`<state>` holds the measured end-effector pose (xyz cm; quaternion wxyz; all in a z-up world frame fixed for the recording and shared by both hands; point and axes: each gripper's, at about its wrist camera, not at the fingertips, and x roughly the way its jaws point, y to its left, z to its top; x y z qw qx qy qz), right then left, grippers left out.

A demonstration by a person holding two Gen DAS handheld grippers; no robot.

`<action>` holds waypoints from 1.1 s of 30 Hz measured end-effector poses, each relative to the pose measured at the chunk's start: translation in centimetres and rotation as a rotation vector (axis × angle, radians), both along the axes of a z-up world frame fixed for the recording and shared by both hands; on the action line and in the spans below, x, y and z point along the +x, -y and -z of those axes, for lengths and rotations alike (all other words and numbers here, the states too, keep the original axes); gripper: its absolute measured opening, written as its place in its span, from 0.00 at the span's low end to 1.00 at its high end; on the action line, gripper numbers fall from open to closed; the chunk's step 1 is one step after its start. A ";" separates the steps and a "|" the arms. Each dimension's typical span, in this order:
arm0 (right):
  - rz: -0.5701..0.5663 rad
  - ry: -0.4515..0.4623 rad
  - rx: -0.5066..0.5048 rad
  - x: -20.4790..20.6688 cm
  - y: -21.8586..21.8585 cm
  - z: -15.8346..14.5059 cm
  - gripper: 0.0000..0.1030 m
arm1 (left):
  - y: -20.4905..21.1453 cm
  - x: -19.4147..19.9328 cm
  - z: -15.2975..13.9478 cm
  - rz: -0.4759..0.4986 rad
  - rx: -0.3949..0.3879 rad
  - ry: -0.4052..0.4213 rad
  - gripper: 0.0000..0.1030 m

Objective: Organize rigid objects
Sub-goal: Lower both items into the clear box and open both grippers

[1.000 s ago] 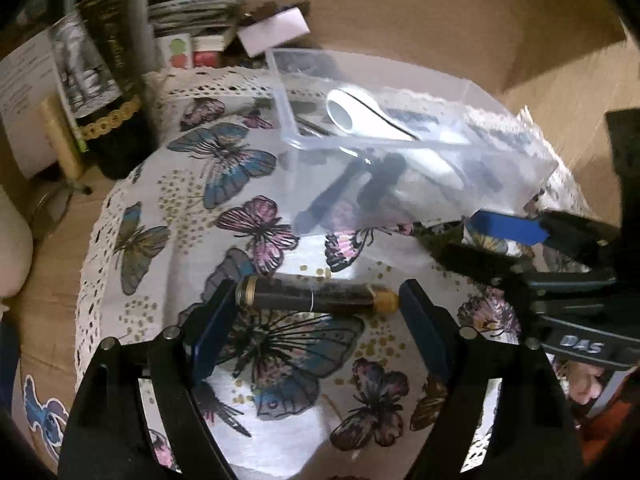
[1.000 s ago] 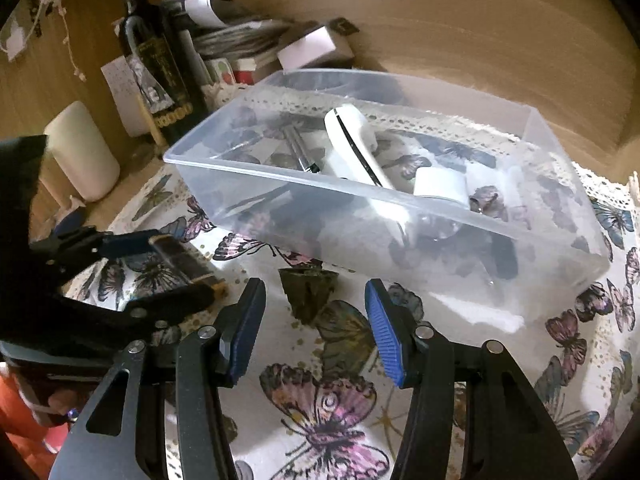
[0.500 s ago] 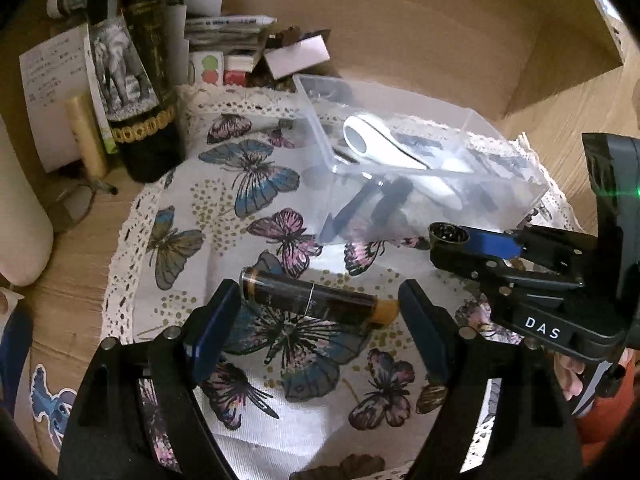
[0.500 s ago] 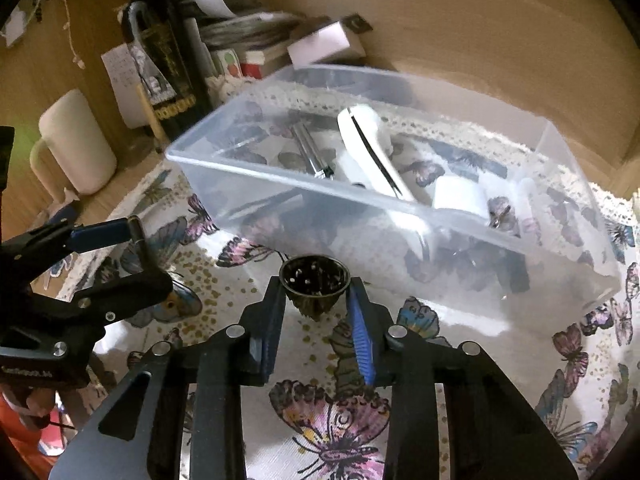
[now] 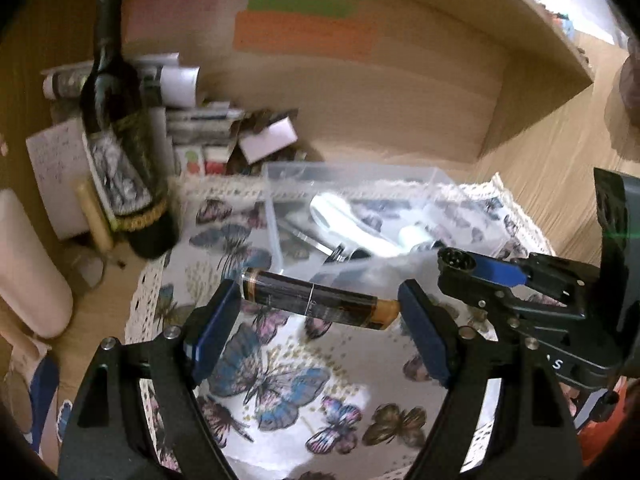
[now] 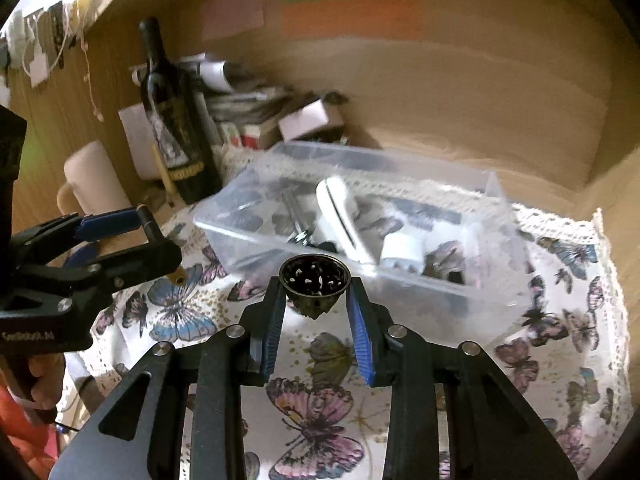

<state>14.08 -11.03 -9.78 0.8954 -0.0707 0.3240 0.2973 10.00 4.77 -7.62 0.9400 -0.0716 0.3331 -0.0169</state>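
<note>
While the left gripper [image 5: 320, 312] spans a dark cylindrical tube [image 5: 316, 304] lengthwise, its blue pads press the tube's two ends, the black-and-gold end at the left pad and the amber cap at the right, so the tube is clamped crosswise and held above the cloth; the right gripper [image 6: 316, 304] is closed on a small dark fluted metal cup [image 6: 315, 284], open mouth upward, pinched between its fingertips just in front of the clear plastic bin [image 6: 496, 184]; in the bin lie a white handset-shaped object [image 6: 336, 208], a white cylinder [image 6: 400, 254] and some dark pieces too blurred to name. A second ago the tube lay on the cloth between open pads and the cup sat unheld between wide fingers; half a second ago the cup was already gripped low; both items now ride higher, nearer the bin's rim. Underneath is a butterfly-print tablecloth [image 6: 320, 400] with a lace edge, on a wooden desk alcove; a dark wine bottle [image 5: 120, 140], stacked papers [image 5: 200, 120] and a pale mug [image 6: 92, 180] stand at the back left; coloured paper strips [image 6: 352, 12] are stuck to the back wall.
</note>
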 end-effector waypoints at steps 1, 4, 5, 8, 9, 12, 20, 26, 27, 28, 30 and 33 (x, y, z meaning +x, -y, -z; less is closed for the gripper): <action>0.005 0.009 0.004 0.0 0.3 -0.3 0.28 | 0.2 0.1 -0.3 0.003 0.001 0.009 0.78; 0.023 0.034 0.017 0.0 1.4 -1.1 0.28 | 0.9 0.7 -1.1 0.010 0.004 0.031 0.78; 0.029 0.042 0.023 0.1 1.7 -1.4 0.28 | 1.0 1.0 -1.3 0.012 0.003 0.037 0.78; 0.048 0.064 0.039 0.6 2.5 -2.1 0.28 | 1.4 1.6 -1.9 0.010 0.000 0.056 0.78; 0.053 0.069 0.044 0.7 2.7 -2.3 0.28 | 1.5 1.9 -2.2 0.008 -0.002 0.063 0.78; 0.072 0.090 0.053 1.5 3.4 -2.9 0.28 | 1.6 2.7 -2.7 -0.005 -0.001 0.079 0.78; 0.110 0.067 0.059 4.3 4.3 -2.2 0.28 | 1.9 5.8 -2.2 -0.028 -0.005 0.056 0.78; 0.118 0.002 0.033 6.0 3.9 -0.1 0.28 | 2.4 8.1 -0.1 -0.019 -0.009 -0.016 0.78; 0.121 -0.006 0.026 6.2 3.8 0.2 0.28 | 2.5 8.5 0.3 -0.017 -0.008 -0.026 0.78; 0.122 -0.012 0.021 6.3 3.7 0.4 0.28 | 2.6 8.9 0.7 -0.014 -0.007 -0.040 0.78; 0.124 -0.020 0.018 6.6 3.6 0.7 0.28 | 2.6 9.6 1.4 -0.018 -0.009 -0.062 0.78; 0.129 -0.032 0.009 7.0 3.6 1.0 0.28 | 2.7 10.3 2.4 -0.015 -0.015 -0.091 0.78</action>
